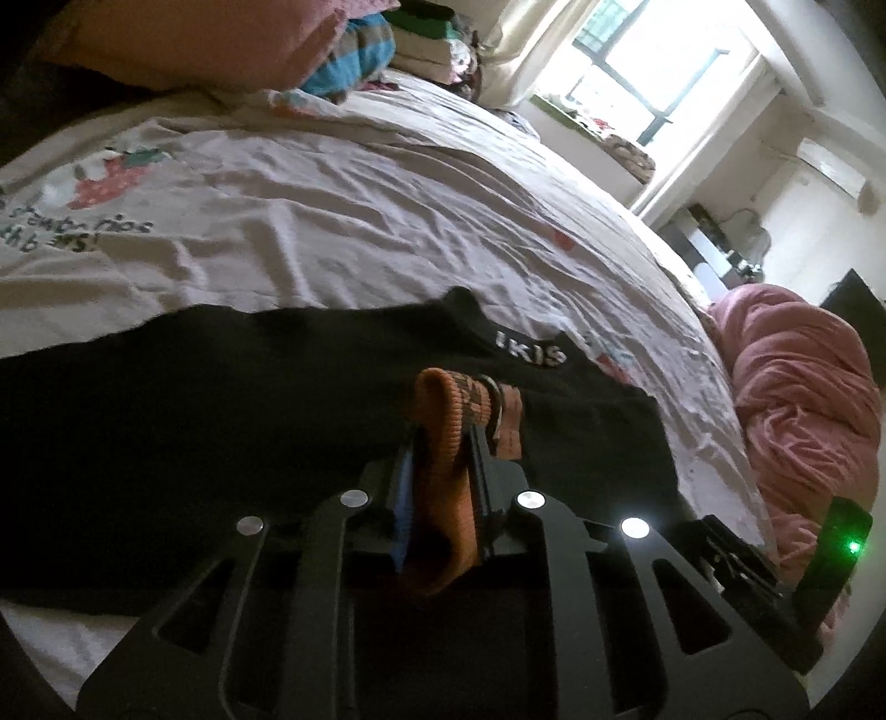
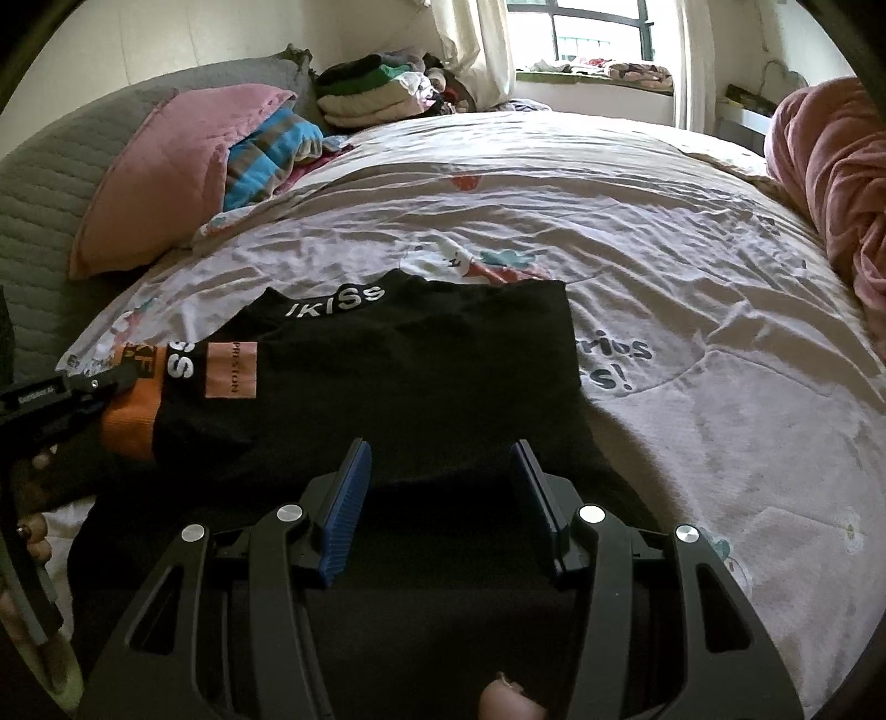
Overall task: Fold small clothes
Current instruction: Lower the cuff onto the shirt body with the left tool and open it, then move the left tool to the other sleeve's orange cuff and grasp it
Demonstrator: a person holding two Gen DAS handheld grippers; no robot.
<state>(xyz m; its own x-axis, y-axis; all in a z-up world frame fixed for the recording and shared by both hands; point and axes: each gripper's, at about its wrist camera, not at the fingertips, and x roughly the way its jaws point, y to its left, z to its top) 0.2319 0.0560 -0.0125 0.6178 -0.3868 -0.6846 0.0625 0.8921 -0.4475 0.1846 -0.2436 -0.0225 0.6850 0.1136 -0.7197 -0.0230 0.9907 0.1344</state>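
A black top with white lettering at the collar lies flat on the bed sheet. Its sleeve ends in an orange cuff. My left gripper is shut on that orange cuff and holds it over the black top; it also shows in the right wrist view, at the left. My right gripper is open and empty, low over the near part of the top.
A pink pillow, a striped blue cloth and a stack of folded clothes lie at the head of the bed. A pink blanket is bunched at the right edge. A window is behind.
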